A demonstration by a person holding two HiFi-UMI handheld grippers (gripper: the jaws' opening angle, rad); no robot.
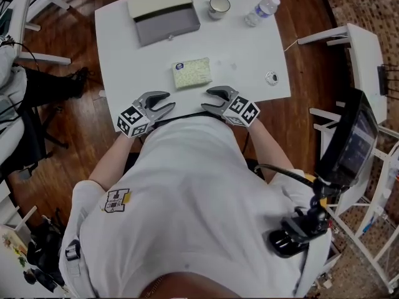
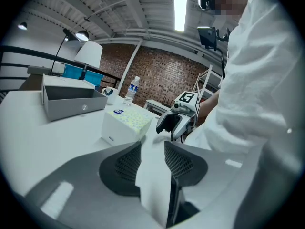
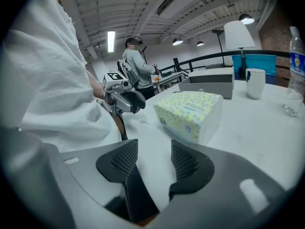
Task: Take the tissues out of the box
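Head view first: both tools sit at the near edge of the table, right up against the person's white shirt, tips pointing at each other. Left gripper has its jaws apart with nothing between them, just bare tabletop showing through in its own view. Same story for the right gripper: jaws apart, empty, nothing touching the pads.

Just past them, roughly between the two and clear of both, is the tissue box, lying flat with its yellow-patterned top facing up. I can't see any tissue sticking out of it or lying loose anywhere on the table.

Further back there's a grey drawer box, a mug and a water bottle, all well away from the action.

So progress-wise I'd say basically zero: nothing's been pulled out as far as I can tell. My guess is one gripper needs to pin the box while the other pinches a tissue from the top.
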